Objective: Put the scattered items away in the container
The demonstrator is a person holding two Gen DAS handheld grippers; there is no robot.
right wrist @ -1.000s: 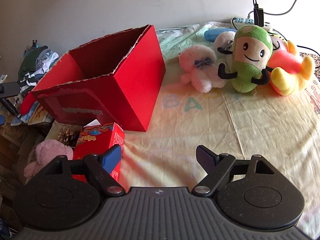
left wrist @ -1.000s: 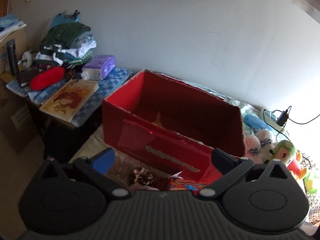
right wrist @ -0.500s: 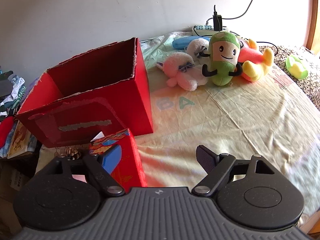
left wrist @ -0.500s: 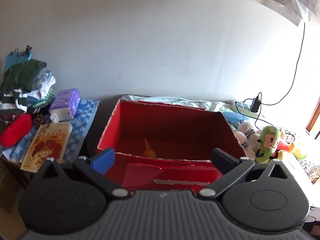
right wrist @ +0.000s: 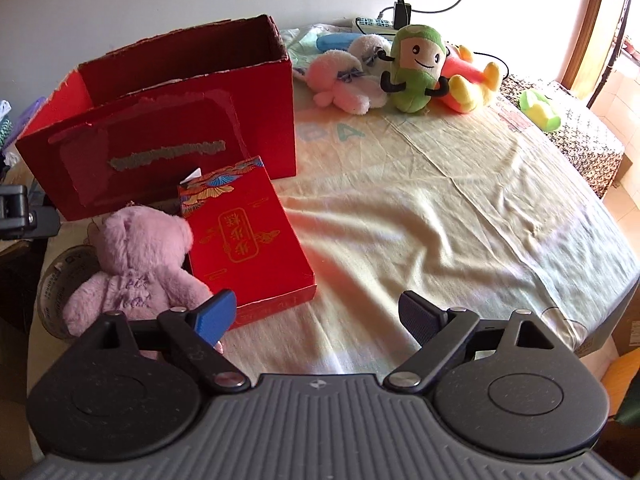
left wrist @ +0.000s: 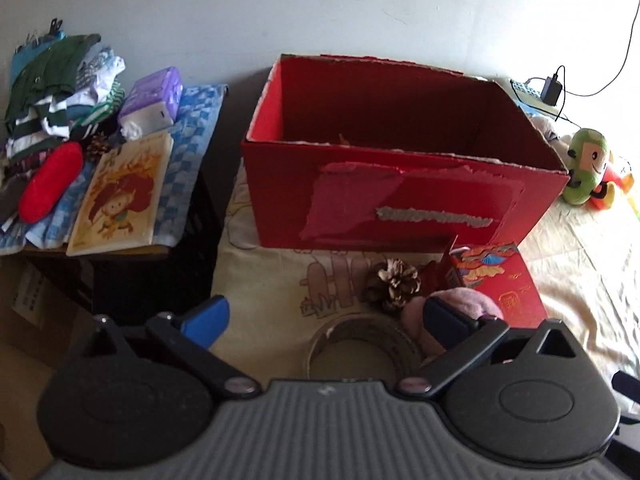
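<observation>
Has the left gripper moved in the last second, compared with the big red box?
Yes. The left gripper has pulled back and tipped downward: the red box sits farther off, and the pine cone and tape roll show.

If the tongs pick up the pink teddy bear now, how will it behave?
The pink teddy bear looks furry and stuffed, so it will probably squash and feel light. It leans on the red gift box, so it may flop when lifted.
</observation>
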